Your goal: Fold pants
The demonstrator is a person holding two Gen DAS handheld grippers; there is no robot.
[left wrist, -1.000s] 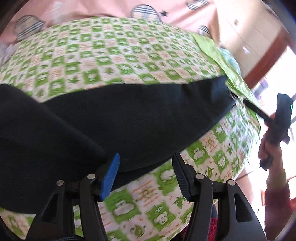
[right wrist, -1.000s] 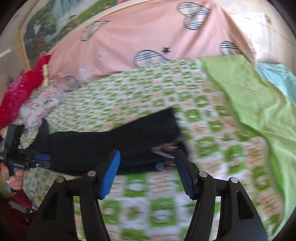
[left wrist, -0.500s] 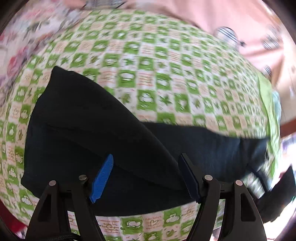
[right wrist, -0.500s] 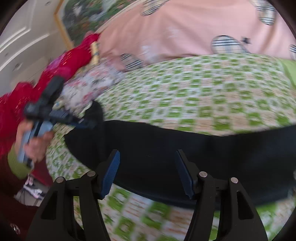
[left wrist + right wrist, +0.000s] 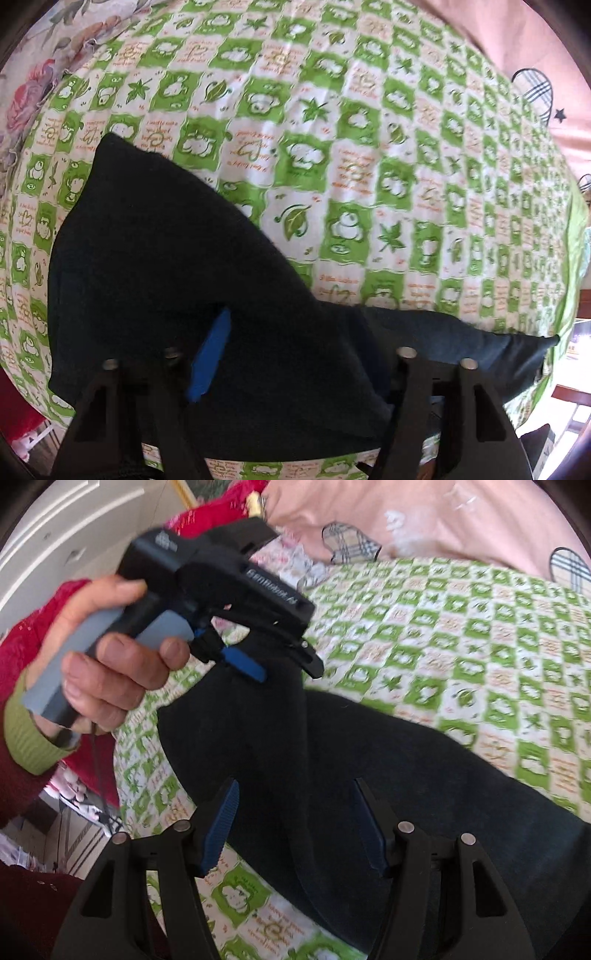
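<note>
Black pants [image 5: 155, 266] lie stretched across a green-checked bedsheet [image 5: 332, 129], with one flap folded diagonally over the rest. My left gripper [image 5: 291, 332] points down over the wide end, its jaws closing with a raised fold between them. The pads do not visibly press the cloth, and dark cloth hides the right fingertip. In the right wrist view a hand [image 5: 110, 672] holds that left gripper [image 5: 286, 672] above a peak of the pants [image 5: 369, 775]. My right gripper [image 5: 295, 827] hovers open just over the pants, gripping nothing.
A pink quilt with plaid hearts [image 5: 443, 524] lies behind the sheet. Red cloth [image 5: 221, 509] and floral fabric [image 5: 29, 92] are piled at the bed's left end. A lime sheet [image 5: 576, 221] borders the right side. The bed edge drops to the floor [image 5: 66, 830] at lower left.
Both grippers travelled along the pants toward the wide end. The left jaws widened, then narrowed around a fold. The left gripper and its hand now loom close in the right view.
</note>
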